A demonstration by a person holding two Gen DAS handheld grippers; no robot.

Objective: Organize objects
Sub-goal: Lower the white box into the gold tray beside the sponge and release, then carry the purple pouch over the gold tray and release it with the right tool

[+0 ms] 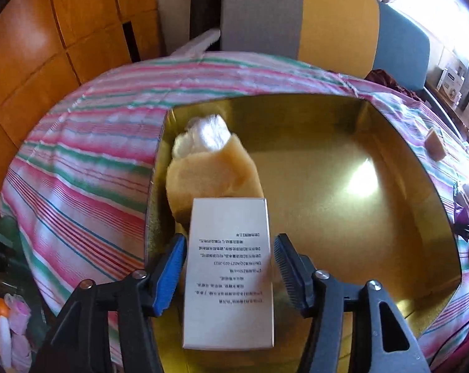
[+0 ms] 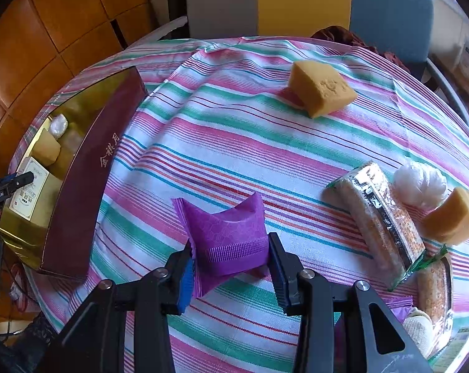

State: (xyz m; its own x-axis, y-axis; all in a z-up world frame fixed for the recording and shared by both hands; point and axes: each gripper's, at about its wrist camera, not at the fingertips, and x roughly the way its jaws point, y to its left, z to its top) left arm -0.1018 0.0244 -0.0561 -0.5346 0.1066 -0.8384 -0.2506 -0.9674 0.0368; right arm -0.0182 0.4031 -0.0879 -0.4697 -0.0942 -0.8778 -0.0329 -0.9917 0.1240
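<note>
Inside gold box (image 1: 389, 143): sponge (image 1: 215, 171), carton (image 1: 231, 267).

Orange wood panelling (image 1: 32, 56), grey-yellow-blue chair backs (image 1: 337, 18), perhaps a sunlit window (image 1: 452, 9)

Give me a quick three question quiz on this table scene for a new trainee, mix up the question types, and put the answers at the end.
1. True or false: the left gripper is shut tight on the white carton.
2. Multiple choice: what is the right gripper shut on? A) a sponge B) the purple napkin pack C) a snack bar
3. Fill in: the plush toy lies inside the ___ box.

Key: 1 false, its jaws stand open beside the carton; 2 B; 3 gold-lined.
</note>
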